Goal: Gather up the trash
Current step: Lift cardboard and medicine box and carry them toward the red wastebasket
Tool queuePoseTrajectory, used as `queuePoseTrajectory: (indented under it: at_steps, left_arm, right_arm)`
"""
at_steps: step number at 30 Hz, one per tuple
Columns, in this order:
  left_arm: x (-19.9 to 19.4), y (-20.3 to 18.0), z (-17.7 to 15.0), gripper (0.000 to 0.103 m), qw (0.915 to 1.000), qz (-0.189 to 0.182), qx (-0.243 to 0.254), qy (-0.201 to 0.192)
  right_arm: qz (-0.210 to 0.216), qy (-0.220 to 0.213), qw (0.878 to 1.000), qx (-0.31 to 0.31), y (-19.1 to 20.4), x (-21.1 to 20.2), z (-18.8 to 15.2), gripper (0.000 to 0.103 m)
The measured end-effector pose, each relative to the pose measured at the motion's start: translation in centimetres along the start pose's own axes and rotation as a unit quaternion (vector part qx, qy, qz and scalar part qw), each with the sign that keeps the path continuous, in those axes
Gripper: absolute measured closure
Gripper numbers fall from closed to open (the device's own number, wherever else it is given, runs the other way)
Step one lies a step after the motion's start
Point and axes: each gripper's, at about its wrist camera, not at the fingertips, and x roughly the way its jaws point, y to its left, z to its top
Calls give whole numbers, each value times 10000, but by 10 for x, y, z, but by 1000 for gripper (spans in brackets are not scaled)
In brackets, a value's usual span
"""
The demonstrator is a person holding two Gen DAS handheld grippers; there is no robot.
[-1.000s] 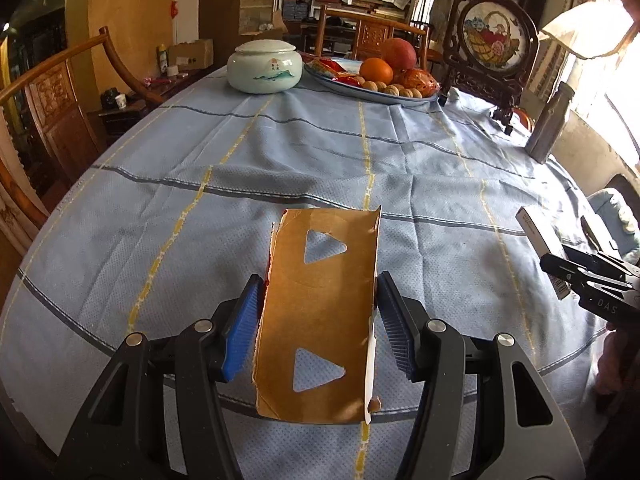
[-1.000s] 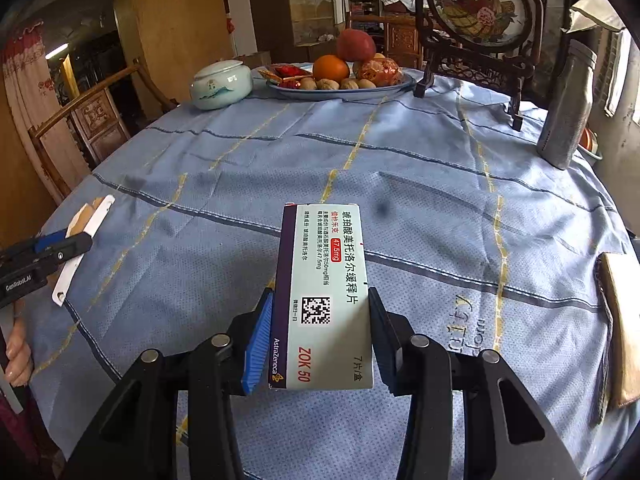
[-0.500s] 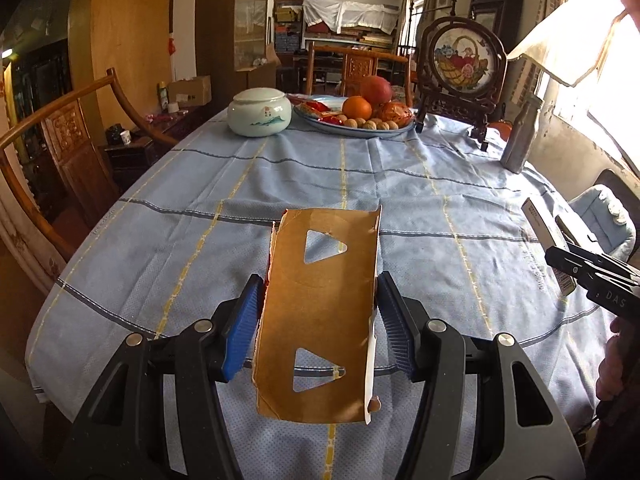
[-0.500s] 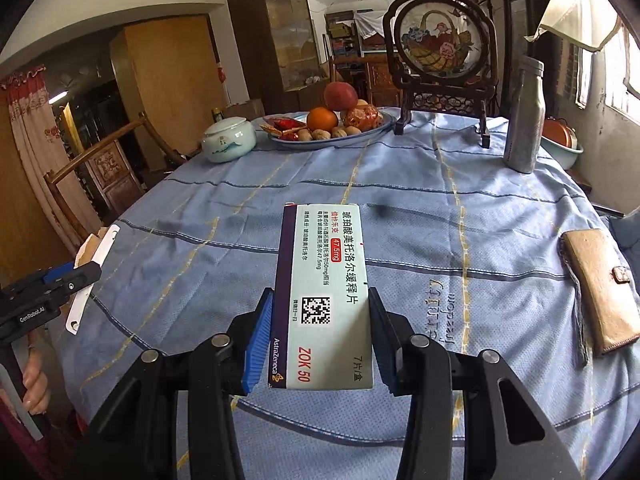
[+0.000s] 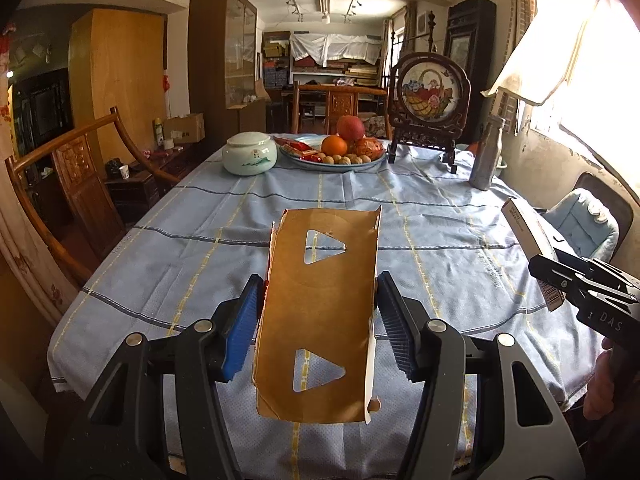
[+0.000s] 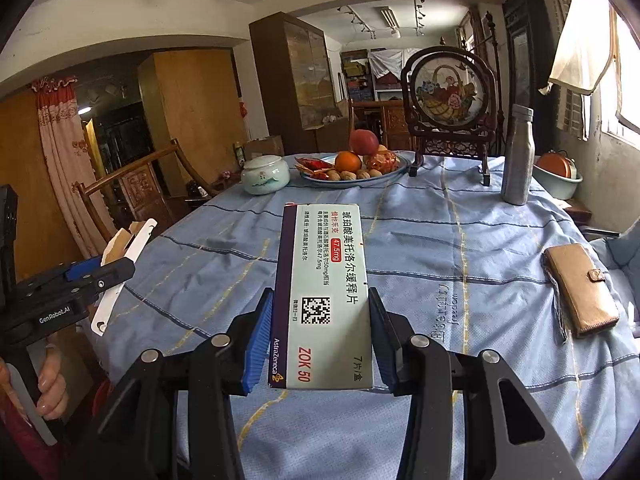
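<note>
Brown torn cardboard sheet with two triangular cut-outs [image 5: 320, 312] sits clamped edge to edge between my left fingers [image 5: 316, 332], held up over the blue checked cloth of the desk [image 5: 440, 208]. I judge it light and floppy, likely to buckle if squeezed harder, so the side edges near its middle suit it. My right fingers [image 6: 320, 340] grip a white and purple medicine carton [image 6: 324, 292] by its long sides; probably empty, stiff but crushable.

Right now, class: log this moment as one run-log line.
left hand-held gripper: shut on torn cardboard piece | right hand-held gripper: shut on medicine box | both above tablecloth
</note>
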Motion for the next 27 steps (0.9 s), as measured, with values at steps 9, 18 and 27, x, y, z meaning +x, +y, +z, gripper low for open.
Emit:
queuePoseTrajectory:
  at_steps: [9,18,27]
  left_arm:
    - [-65,-3,-12,46,9985,94,81,-528]
    - [-131,24,-28,45,9942,448,-41,-976]
    - [-157,113,-72,45,9891,1192,-511,-697]
  right_arm:
    - [230,-490,9984,-174,30,-58,-12,58]
    - [860,-875,9911,-522,79,-104,-9,58]
    - [1621,-661,9798,-967,159,-104,-7,58]
